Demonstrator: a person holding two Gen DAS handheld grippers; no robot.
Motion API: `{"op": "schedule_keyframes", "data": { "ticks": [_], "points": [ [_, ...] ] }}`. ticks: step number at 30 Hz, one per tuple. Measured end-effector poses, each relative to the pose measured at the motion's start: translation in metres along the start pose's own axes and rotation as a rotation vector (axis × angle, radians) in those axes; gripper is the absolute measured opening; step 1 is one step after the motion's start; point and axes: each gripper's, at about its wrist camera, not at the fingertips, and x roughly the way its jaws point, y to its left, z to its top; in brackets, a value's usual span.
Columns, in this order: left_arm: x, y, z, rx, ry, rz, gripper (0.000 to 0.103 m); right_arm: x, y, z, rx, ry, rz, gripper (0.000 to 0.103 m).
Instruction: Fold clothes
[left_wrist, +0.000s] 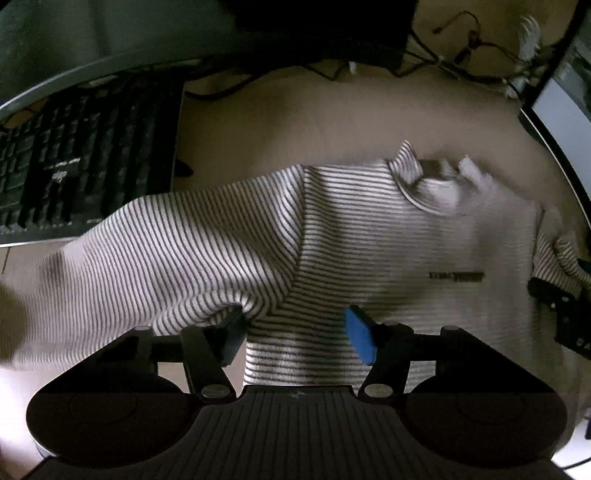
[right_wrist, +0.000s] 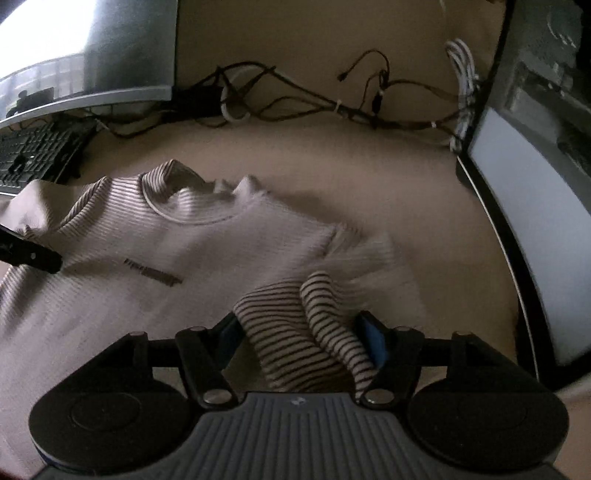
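Observation:
A white shirt with thin dark stripes (left_wrist: 332, 229) lies spread on a tan table, collar away from me. My left gripper (left_wrist: 295, 332) is open over the shirt's left side; the left sleeve (left_wrist: 147, 251) drapes over its left finger, and the blue right pad (left_wrist: 360, 338) is bare. In the right wrist view the shirt body (right_wrist: 184, 251) lies to the left. My right gripper (right_wrist: 301, 332) stands wide with the bunched right sleeve (right_wrist: 306, 325) lying between its fingers. The left gripper's dark tip (right_wrist: 33, 254) shows at the left edge.
A black keyboard (left_wrist: 74, 158) lies at the far left under a monitor (right_wrist: 92, 55). A tangle of cables (right_wrist: 314, 99) runs along the back of the table. Another screen (right_wrist: 535, 221) stands at the right edge. Bare tan table (right_wrist: 369, 166) lies beyond the collar.

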Motion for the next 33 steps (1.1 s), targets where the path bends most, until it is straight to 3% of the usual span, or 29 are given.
{"op": "schedule_keyframes", "data": {
  "ticks": [4,8,11,15,17,19,20,21,22,24,26,29,33],
  "points": [
    [0.008,0.0,0.017,-0.038,-0.004,0.022,0.063,0.022,0.001,0.015,-0.088,-0.046,-0.009,0.057],
    [0.015,0.003,0.034,-0.089,-0.014,0.032,0.061,0.045,0.005,0.034,-0.155,-0.086,0.006,0.039],
    [0.019,0.007,0.047,-0.142,-0.026,0.041,0.052,0.062,0.003,0.048,-0.181,-0.105,0.001,0.035],
    [0.02,0.018,0.056,-0.222,-0.037,0.054,0.048,0.071,-0.012,0.066,-0.184,-0.162,-0.019,0.032],
    [0.016,0.021,0.05,-0.22,-0.039,0.063,0.047,0.067,-0.023,0.074,-0.152,-0.182,-0.001,0.032],
    [0.012,0.023,0.043,-0.21,-0.038,0.074,0.048,0.058,-0.045,0.074,-0.1,-0.15,0.105,0.042],
    [0.009,0.023,0.039,-0.203,-0.032,0.074,0.051,0.051,-0.057,0.072,-0.068,-0.136,0.155,0.053],
    [0.006,0.024,0.034,-0.198,-0.025,0.069,0.057,0.039,-0.061,0.065,-0.033,-0.139,0.164,0.061],
    [0.003,0.025,0.029,-0.191,-0.02,0.063,0.06,0.027,-0.064,0.057,0.003,-0.143,0.169,0.063],
    [-0.005,0.025,0.019,-0.177,-0.015,0.049,0.079,0.007,-0.07,0.032,0.08,-0.165,0.138,0.063],
    [-0.013,0.024,0.009,-0.158,-0.017,0.048,0.085,-0.004,-0.083,0.012,0.143,-0.167,0.081,0.063],
    [-0.023,0.022,-0.005,-0.144,-0.014,0.058,0.085,-0.011,-0.098,-0.008,0.19,-0.142,0.0,0.063],
    [-0.036,0.02,-0.016,-0.14,-0.027,0.048,0.086,0.003,-0.093,-0.017,0.21,-0.068,-0.034,0.063]
  ]
}}
